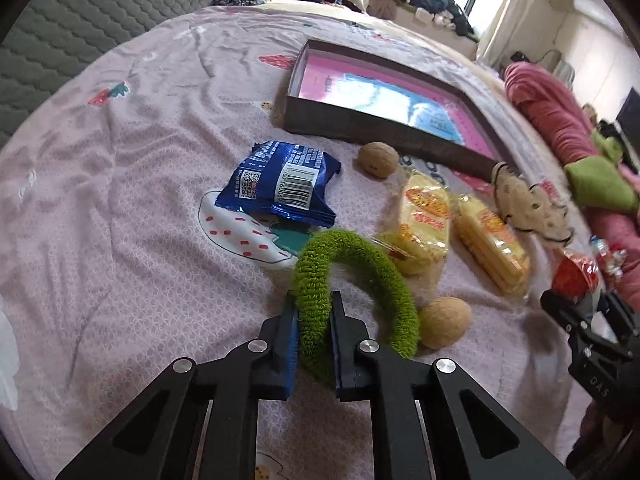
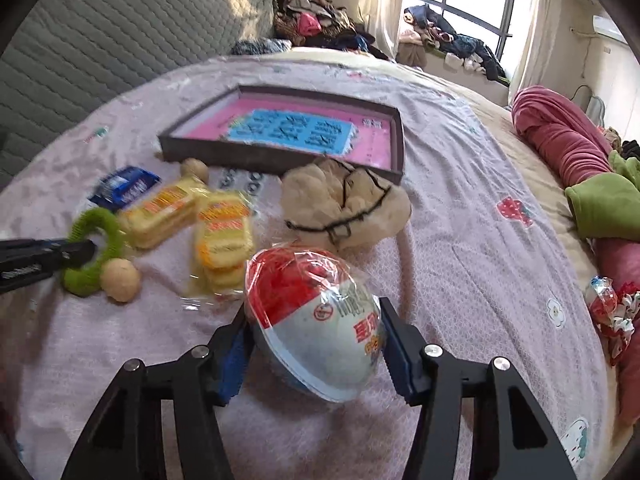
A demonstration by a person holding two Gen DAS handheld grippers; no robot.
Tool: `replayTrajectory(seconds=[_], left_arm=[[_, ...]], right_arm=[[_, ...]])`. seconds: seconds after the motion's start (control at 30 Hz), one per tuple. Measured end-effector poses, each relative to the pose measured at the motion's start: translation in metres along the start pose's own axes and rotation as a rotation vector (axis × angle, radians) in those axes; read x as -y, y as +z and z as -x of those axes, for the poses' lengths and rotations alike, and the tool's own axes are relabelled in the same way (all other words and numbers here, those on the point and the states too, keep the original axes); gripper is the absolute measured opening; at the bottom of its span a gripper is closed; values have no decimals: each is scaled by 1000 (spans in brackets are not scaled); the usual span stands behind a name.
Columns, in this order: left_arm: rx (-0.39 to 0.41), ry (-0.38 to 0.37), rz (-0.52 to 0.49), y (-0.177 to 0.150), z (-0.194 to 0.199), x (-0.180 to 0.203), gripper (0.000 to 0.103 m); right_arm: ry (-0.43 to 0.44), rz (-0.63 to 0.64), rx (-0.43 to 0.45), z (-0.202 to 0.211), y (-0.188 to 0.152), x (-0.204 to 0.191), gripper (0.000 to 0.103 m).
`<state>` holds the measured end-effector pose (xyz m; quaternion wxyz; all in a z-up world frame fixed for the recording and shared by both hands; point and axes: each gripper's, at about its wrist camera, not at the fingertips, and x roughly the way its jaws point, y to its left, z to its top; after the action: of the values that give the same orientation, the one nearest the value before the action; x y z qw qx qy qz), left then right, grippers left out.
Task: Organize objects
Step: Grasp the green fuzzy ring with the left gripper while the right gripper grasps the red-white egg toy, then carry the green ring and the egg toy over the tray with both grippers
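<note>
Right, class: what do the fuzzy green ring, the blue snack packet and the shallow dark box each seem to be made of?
Fuzzy green ring: soft looped fabric, terry-like, matt pile.
Blue snack packet: thin glossy plastic film, crinkled, with crimped ends.
Shallow dark box: probably cardboard, with thin straight matt walls and a printed pink base.

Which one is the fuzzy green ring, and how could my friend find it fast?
Start at the big shallow box with the pink floor, lying on the bedspread, then come toward the near edge, past the blue snack packet. The fuzzy green ring sits there beside a walnut, pinched between the left gripper's fingers. It is the only green, looped, woolly thing among shiny packets.
</note>
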<state>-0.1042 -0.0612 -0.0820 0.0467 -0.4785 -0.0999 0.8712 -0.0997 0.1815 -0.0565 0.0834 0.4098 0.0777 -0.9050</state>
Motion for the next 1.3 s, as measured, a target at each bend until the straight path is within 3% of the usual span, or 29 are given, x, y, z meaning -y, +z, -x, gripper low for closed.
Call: replayTrajectory(seconds=[0.47, 0.97, 1.3], left_arm=[[86, 54, -77, -6, 42, 23, 13], [172, 93, -148, -5, 85, 54, 13], [223, 93, -179, 3, 106, 69, 13]], right_arm=[[88, -55, 73, 41, -2, -10, 58], [65, -131, 143, 77, 6, -16, 58], [29, -93, 187, 93, 20, -27, 58]])
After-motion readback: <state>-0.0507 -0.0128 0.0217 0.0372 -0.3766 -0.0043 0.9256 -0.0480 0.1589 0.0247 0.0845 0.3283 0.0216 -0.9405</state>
